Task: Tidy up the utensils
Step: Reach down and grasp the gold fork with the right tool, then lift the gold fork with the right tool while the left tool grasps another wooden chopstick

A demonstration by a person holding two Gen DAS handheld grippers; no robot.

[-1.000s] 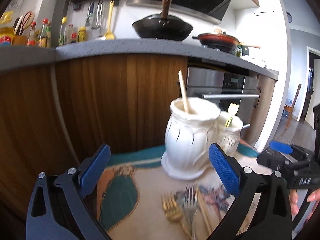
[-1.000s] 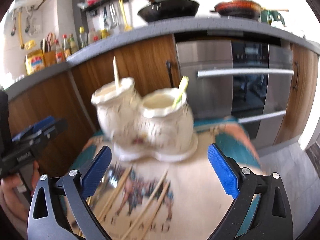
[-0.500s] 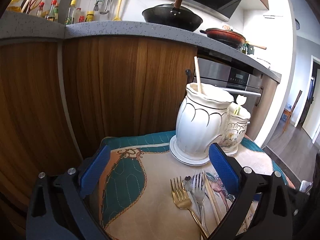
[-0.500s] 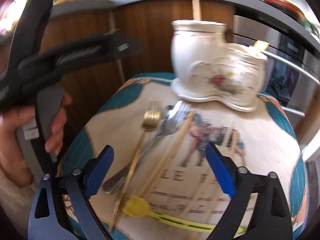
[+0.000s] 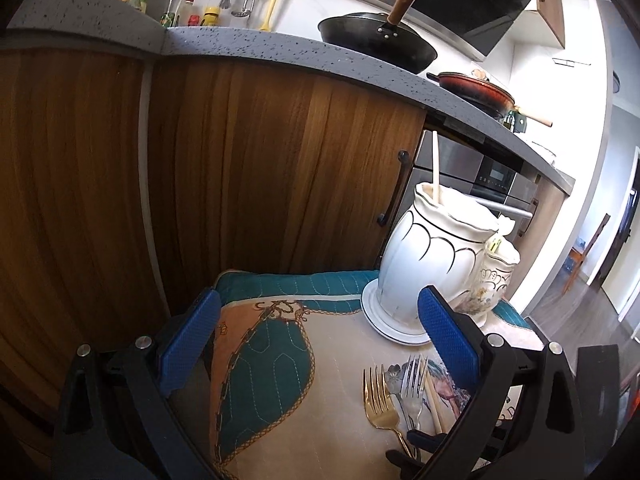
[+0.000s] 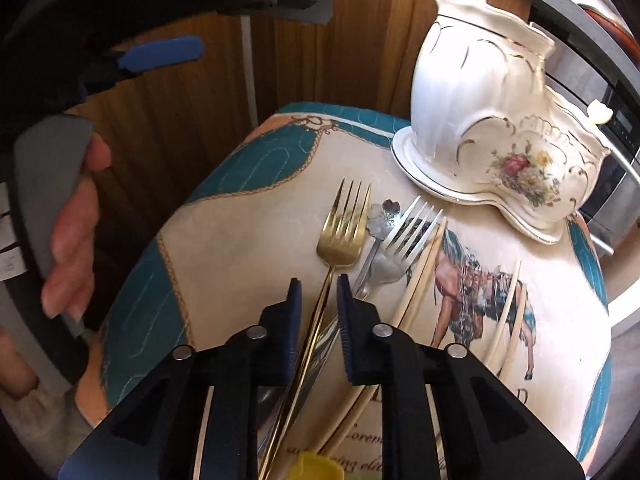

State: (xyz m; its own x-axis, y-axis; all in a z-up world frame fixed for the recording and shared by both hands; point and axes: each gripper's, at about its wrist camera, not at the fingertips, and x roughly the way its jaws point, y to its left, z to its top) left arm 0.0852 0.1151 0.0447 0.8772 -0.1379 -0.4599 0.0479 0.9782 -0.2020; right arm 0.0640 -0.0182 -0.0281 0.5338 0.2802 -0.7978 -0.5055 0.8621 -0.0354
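A gold fork (image 6: 344, 220), a silver fork (image 6: 408, 236), a flower-ended silver piece (image 6: 385, 213) and pale chopsticks (image 6: 420, 280) lie bunched on the printed cloth (image 6: 240, 248). My right gripper (image 6: 319, 284) points down over them. Its jaws are closing on either side of the gold fork's handle, with a small gap showing on each side. My left gripper (image 5: 318, 300) hangs open above the cloth's left part, holding nothing. The white two-jar ceramic holder (image 5: 428, 256) stands behind the forks (image 5: 378, 400), with one chopstick (image 5: 435, 168) in its tall jar.
Two more chopsticks (image 6: 508, 312) lie to the right on the cloth. A yellow piece (image 6: 316, 468) shows at the near edge. A hand (image 6: 76, 220) holds the left gripper's grip. Wooden cabinet doors (image 5: 260, 168), an oven (image 5: 492, 176) and a counter with a wok (image 5: 376, 42) rise behind.
My right gripper dropped toward the utensils and rolled, and its jaws narrowed from wide to close around the gold fork's handle. The left gripper drifted slightly and stayed open.
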